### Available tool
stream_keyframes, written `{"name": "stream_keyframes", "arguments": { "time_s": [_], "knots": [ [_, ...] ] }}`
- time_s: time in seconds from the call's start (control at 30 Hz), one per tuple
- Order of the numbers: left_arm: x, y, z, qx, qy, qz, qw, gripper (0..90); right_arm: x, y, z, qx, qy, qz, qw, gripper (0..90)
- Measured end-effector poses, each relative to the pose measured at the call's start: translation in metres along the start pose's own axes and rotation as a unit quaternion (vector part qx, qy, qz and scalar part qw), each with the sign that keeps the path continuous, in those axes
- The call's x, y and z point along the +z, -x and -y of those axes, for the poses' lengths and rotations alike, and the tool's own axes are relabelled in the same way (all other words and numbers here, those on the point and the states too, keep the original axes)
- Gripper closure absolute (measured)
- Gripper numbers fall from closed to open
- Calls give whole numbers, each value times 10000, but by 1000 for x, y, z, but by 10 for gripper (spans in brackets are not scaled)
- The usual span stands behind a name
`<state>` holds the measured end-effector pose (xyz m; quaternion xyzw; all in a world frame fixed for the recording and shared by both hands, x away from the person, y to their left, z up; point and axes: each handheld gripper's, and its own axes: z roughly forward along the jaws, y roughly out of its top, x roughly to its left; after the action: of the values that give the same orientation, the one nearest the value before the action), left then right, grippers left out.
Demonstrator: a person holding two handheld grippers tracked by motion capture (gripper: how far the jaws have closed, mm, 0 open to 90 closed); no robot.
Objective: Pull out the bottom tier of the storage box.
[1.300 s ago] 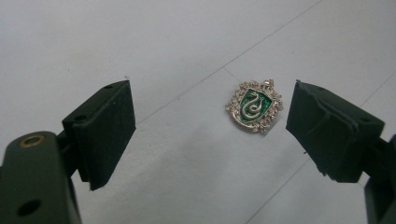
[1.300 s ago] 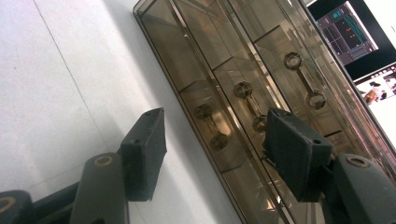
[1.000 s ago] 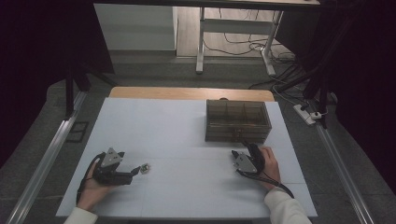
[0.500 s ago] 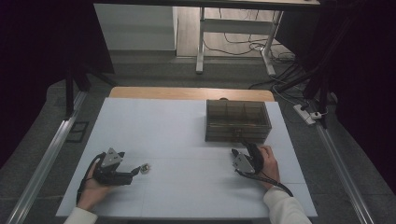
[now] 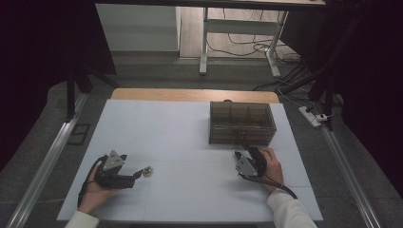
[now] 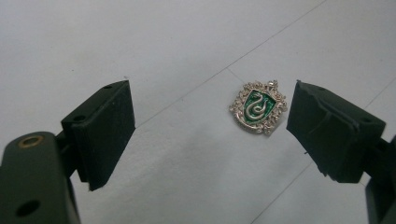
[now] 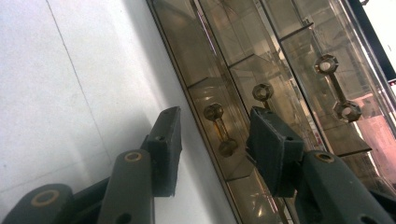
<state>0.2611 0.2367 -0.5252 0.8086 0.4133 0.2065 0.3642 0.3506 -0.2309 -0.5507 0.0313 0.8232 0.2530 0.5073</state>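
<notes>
Between the spread fingers of the left gripper (image 6: 210, 126) lies a small green and silver badge (image 6: 258, 107), flat on the white table (image 5: 190, 137), just beside the right-hand finger (image 6: 327, 130) and well apart from the other; neither touches it, so the grip is released. Ahead of the right gripper (image 7: 212, 140), whose jaws have just been closing, a brass handle (image 7: 219, 133) on the smoky clear drawer box (image 5: 242, 122) sits between its fingers, not yet pinched.
</notes>
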Motion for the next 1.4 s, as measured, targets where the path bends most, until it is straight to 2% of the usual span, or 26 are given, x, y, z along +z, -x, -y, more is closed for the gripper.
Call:
{"name": "stream_keyframes", "arguments": {
  "time_s": [0.27, 0.63, 0.87, 1.0, 1.4],
  "knots": [
    [0, 0, 0, 8, -11, -22, 10000, 145, 1, 1, 1, -57, 18, 12, 10000, 562],
    [-1, 0, 0, 11, 3, -27, 10000, 145, 6, 2, 6, -304, -49, 37, 9995, 596],
    [-1, 0, 0, 3, 16, -43, 10000, 145, 7, 2, 7, -316, -85, 58, 9994, 611],
    [-1, 0, 0, 13, 18, -41, 10000, 145, 9, 1, 8, -419, -103, 63, 9990, 623],
    [-1, 0, 0, 25, 0, -63, 10000, 146, 12, -1, 8, -532, -120, 99, 9985, 645]
  ]
}}
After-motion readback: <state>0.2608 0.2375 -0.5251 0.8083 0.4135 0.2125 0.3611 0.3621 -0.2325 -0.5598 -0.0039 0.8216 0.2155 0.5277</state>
